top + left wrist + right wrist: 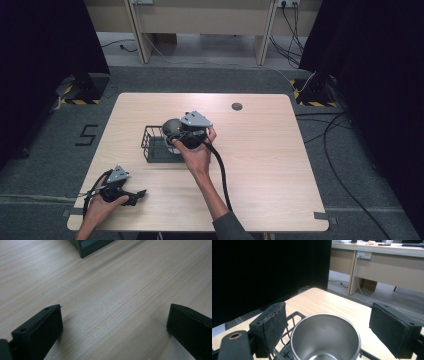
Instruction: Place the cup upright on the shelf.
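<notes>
Looking along my right gripper (pixel 325 322), I see its two black padded jaws standing apart on either side of a stainless steel cup (pixel 325 336). The left pad (pixel 272 325) sits just beside the cup's rim and the right pad (pixel 388 328) stands clear of it, so neither presses on the metal; I read these jaws as parted, with the cup between them but not clamped. The cup is upright, its open mouth facing the camera and its polished inside visible down toward the bottom. It stands in a black wire basket (pixel 293 316), whose rim wires show just left of the cup.

From the high view, my right gripper (pixel 186 135) hovers over the right end of the wire basket (pixel 150 145), which rests near the middle of the wooden table (pixel 260 165), and the cup (pixel 171 128) shows as a dark rounded shape just left of the gripper. My right hand (pixel 197 156) wraps the gripper body, with its cable trailing toward the near edge.

My left gripper (pixel 113 325) has its jaws spread wide with nothing but bare wood grain between them; a dark corner of the basket (pixel 90 246) shows at the far edge. In the high view the left gripper (pixel 136 196) lies low at the near left corner of the table, well apart from the basket, held in my left hand (pixel 102 205).
</notes>
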{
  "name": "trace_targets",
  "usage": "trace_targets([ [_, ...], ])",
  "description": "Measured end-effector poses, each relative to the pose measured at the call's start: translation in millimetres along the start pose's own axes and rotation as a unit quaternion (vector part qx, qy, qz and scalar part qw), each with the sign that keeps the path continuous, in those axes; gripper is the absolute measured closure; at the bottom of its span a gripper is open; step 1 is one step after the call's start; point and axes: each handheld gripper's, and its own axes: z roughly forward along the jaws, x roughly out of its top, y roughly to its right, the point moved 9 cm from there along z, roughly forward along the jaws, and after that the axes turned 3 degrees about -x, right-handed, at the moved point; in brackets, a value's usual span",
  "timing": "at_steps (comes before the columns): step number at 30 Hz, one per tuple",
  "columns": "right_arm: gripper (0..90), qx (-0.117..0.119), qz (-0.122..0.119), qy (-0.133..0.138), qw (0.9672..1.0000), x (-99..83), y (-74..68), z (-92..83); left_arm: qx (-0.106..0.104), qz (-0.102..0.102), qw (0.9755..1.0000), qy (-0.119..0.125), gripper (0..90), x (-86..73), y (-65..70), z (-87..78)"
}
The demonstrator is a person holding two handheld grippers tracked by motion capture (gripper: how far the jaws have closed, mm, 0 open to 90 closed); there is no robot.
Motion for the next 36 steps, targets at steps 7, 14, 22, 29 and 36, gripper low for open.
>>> trace_targets([
  [7,15.1,0.005,0.001,0.002,1.0000,-2.9,10.9,-18.0,0.000,0.001,1.0000,0.000,0.0,-0.1,-0.1,0.0],
  [14,15.1,0.006,0.000,0.005,1.0000,-7.0,22.5,-39.9,0.000,0.001,1.0000,0.000,0.0,-0.1,-0.2,0.0],
  [22,15.2,0.000,-0.002,0.004,1.0000,-14.6,38.3,-59.8,0.000,0.001,1.0000,0.000,0.0,0.0,-0.2,0.0],
  [29,15.2,-0.018,0.015,0.001,0.9997,-29.9,61.1,-81.0,0.001,0.000,1.0000,-0.001,0.0,-0.3,0.1,-0.3],
  [36,15.3,-0.029,0.020,-0.001,0.9994,-41.4,75.6,-96.3,0.001,0.001,1.0000,-0.002,0.0,-0.5,-0.1,-0.3],
])
